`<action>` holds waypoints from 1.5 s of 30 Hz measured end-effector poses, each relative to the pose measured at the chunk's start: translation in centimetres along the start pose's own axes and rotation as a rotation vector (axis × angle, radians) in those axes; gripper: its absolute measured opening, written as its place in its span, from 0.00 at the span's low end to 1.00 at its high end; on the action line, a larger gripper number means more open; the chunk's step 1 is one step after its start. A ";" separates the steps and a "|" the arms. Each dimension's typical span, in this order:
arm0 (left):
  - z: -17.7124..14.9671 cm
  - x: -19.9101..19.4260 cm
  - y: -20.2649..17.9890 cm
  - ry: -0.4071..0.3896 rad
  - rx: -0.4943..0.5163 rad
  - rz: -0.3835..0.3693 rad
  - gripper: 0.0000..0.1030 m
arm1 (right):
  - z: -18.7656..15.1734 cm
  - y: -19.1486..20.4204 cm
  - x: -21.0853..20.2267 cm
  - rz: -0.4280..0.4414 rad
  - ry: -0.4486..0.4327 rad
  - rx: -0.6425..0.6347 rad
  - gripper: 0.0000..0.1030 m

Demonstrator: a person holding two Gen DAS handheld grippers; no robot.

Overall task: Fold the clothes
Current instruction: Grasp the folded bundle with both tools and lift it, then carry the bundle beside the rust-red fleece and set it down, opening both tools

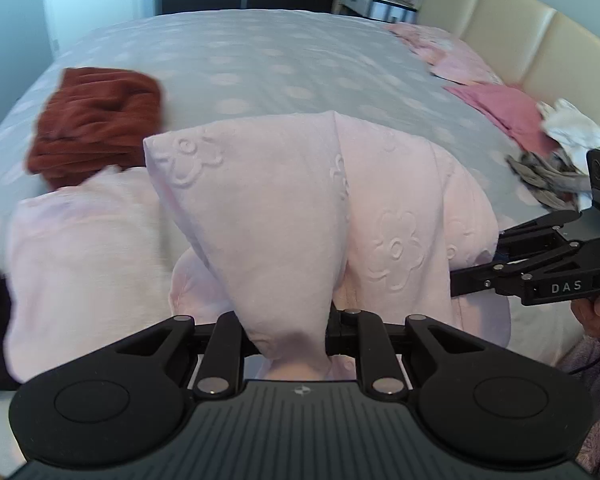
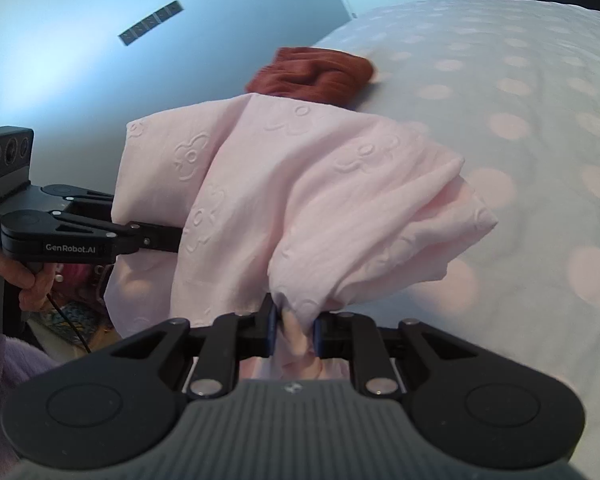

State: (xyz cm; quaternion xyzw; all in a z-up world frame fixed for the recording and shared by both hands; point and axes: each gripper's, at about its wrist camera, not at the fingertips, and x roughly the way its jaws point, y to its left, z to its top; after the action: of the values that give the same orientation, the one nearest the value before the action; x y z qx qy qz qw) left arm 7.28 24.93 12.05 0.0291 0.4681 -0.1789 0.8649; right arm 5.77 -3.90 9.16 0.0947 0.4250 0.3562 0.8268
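Both grips look skimpy: the left gripper (image 1: 286, 336) and right gripper (image 2: 294, 330) each have their jaws clamped on just a bunched bit of the pale pink flower-embossed cloth (image 1: 284, 208), so a tug could pull it free; it hangs rumpled over the dotted bed (image 1: 260, 60), rust garment (image 1: 96, 120) behind

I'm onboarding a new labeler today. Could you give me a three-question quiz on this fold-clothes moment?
1. True or false: both grippers are shut on the pink garment.
2. Which item lies on the bed beyond the garment? A) rust-brown knit B) blue jeans C) a green pillow
3. Fill in: the garment's embossed pattern is ____.

Key: 1 true: left gripper, right gripper. 2 A. 3 flowers.
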 end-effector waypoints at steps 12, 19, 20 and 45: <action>3.4 -1.1 17.0 0.089 -0.117 0.120 0.15 | 10.0 6.1 15.1 0.179 0.069 0.076 0.19; 4.9 3.1 24.2 0.146 -0.155 0.096 0.15 | 13.1 5.8 22.2 0.177 0.096 0.126 0.19; 5.0 3.9 24.9 0.153 -0.154 0.088 0.15 | 13.4 5.5 23.0 0.172 0.099 0.133 0.19; 2.5 2.7 28.7 -0.088 -0.200 0.190 0.47 | 12.7 3.4 21.5 -0.191 -0.118 -0.133 0.41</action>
State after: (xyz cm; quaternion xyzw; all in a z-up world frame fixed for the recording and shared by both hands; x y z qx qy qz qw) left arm 20.28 50.48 7.82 -0.0209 0.4405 -0.0496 0.8962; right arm 22.10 14.78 4.91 0.0195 0.3579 0.2973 0.8849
